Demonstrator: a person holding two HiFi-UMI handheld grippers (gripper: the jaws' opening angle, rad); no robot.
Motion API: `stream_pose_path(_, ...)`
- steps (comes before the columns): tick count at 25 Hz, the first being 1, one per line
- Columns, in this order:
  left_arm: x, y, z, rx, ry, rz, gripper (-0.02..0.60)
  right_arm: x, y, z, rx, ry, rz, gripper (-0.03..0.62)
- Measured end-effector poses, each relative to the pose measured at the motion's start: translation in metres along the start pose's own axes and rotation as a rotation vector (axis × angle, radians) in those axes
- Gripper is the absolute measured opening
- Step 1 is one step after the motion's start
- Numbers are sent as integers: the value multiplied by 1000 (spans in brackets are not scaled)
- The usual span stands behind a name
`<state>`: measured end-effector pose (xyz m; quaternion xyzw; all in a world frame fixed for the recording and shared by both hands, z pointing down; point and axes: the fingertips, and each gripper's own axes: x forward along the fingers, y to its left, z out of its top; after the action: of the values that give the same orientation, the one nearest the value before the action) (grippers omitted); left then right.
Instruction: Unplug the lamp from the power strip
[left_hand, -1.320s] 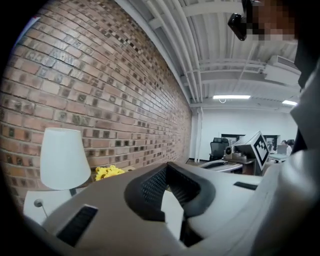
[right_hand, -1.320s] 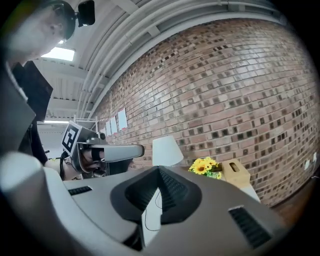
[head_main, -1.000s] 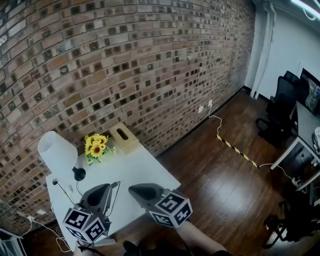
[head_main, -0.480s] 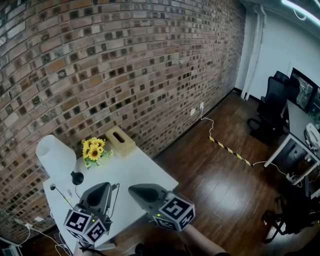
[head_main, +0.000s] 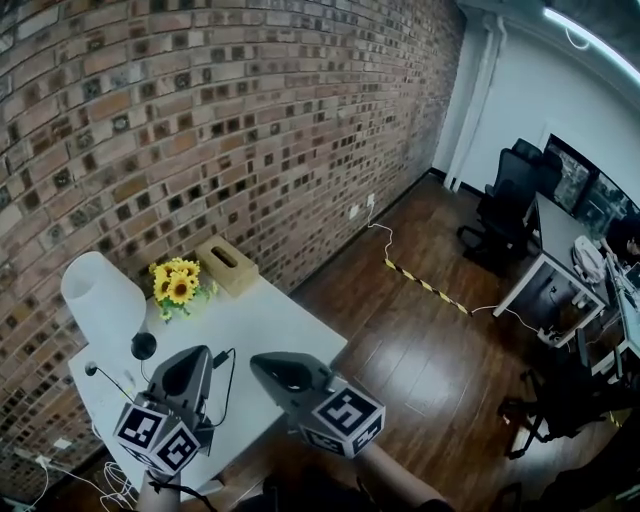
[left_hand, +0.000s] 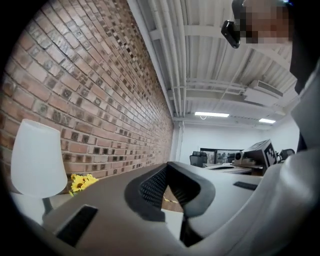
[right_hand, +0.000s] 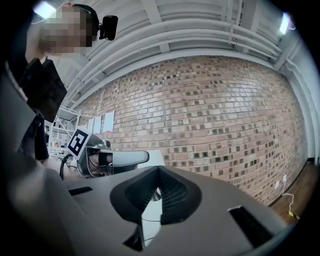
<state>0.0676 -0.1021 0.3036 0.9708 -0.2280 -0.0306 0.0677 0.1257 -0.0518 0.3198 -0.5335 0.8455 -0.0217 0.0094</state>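
The only print in sight is the black-and-white square markers on the cube of each tool; they are patterns, not words.

The lamp (head_main: 100, 300) has a plain white shade, narrower at the top than at the bottom, on a thin dark stem above a round black base (head_main: 144, 346). It stands at the far left corner of the white surface (head_main: 280, 325), close against the brick wall (head_main: 250, 120). A bunch of sunflowers (head_main: 175, 287) sits just to its right, and a light wooden box (head_main: 225, 265) with a slot in its top lies beyond the flowers. A thin black cable (head_main: 228, 372) lies on the surface just beside the left tool; I cannot tell what it belongs to.

The left hand-held gripper (head_main: 196, 353) is held over the near part of the surface, pointing level towards the lamp and the wall, well apart from the lamp. Its jaws are pressed together with nothing between them. The right hand-held gripper (head_main: 262, 362) is held beside it, also level, its jaws likewise pressed together on nothing.
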Motion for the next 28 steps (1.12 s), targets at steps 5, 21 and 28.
stream_pose_path(5,-4,-8,-1,22,4,-119,14,4,6,5,-19,-1,-68,3)
stream_pose_path(21,60,-85,-10,83,0,-355,14,-90,-38,13,-66,-48,-373,3)
stream_pose_path(28,106,-142,-13,120,10,-423,14,-152,-89,11,-15,-72,-492,2)
